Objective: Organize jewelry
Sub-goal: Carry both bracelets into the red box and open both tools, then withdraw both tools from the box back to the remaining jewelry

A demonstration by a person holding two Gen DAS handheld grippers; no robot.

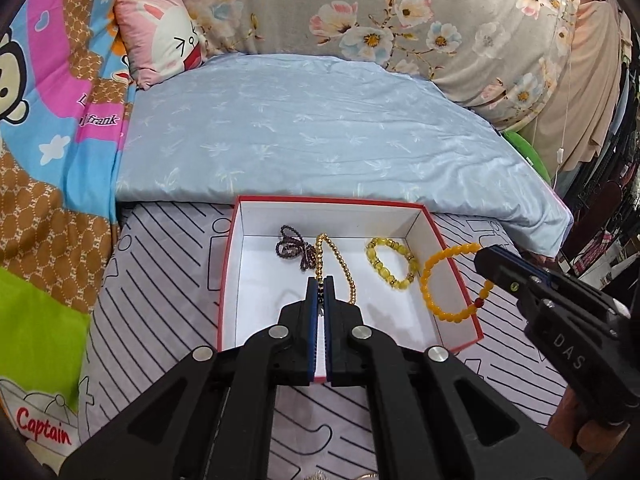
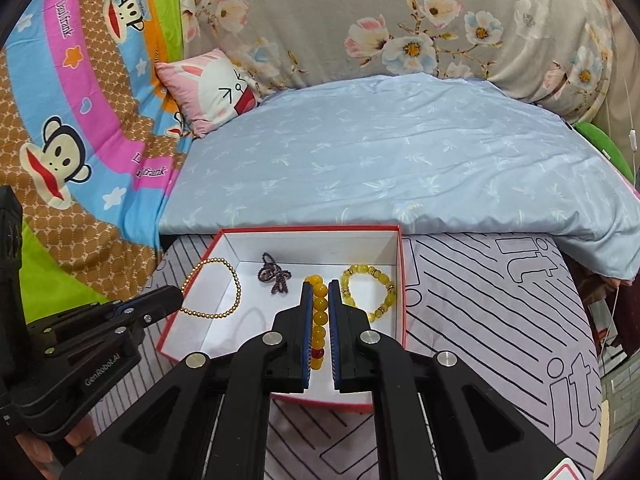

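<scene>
step: carrying two bracelets to box [image 1: 460, 256] | left gripper [image 1: 320, 280] fingers clamped on gold bracelet [image 1: 340, 264] | right gripper [image 2: 320, 284] fingers clamped on orange bracelet [image 2: 319, 320] | both hang over box on bed | next: likely lower, release inside, clear of yellow bracelet [image 1: 390, 260]

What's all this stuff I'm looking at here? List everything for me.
box: one, red outside, white inside, open, on the striped sheet
dark bracelet: one, purple-brown, lying in the box
yellow bracelet: one, translucent, lying in the box
gold bracelet: one, held over the box
amber bracelet: one, orange-yellow, held over the box's edge
blanket: one, pale blue, behind the box
pillow: one, pink and white, far corner
left gripper: black, jaws shut on gold bracelet
right gripper: black, jaws shut on amber bracelet
</scene>
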